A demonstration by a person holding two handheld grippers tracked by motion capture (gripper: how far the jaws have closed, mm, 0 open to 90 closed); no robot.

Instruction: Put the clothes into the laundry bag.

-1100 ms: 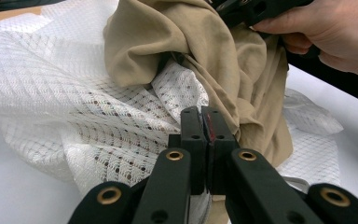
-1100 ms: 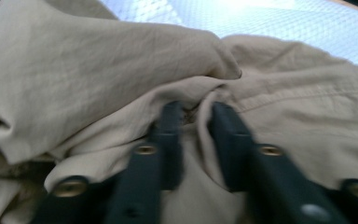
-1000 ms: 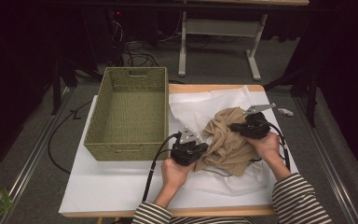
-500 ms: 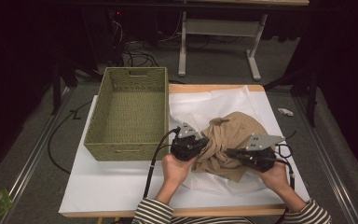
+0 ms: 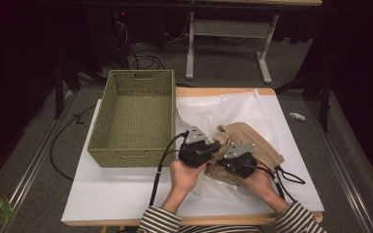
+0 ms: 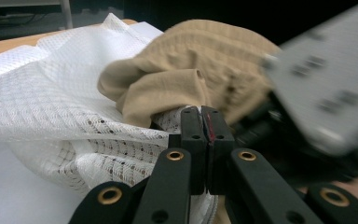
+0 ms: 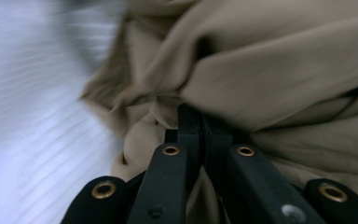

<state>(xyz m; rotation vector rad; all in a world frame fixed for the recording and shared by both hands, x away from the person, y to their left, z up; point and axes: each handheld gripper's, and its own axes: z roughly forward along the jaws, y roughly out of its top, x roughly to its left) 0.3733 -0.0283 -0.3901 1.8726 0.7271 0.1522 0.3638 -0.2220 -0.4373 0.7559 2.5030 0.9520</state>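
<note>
The garment [image 5: 252,145] is tan. The mesh cloth [image 6: 51,107] at its 9 o'clock is white, with a net pattern. The basket [image 5: 136,116] is olive-green woven. The sleeves [image 5: 301,221] have black-and-white stripes.

High view looked forward and down over the table [image 5: 126,204]. Both claw views sat very close, sharing the tan garment [image 5: 252,138] at its 4 o'clock.

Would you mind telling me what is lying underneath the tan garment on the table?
A white mesh fabric lies spread under the tan garment, over a white sheet covering the table. Whatever sits directly beneath the bunched middle of the garment is covered.
</note>
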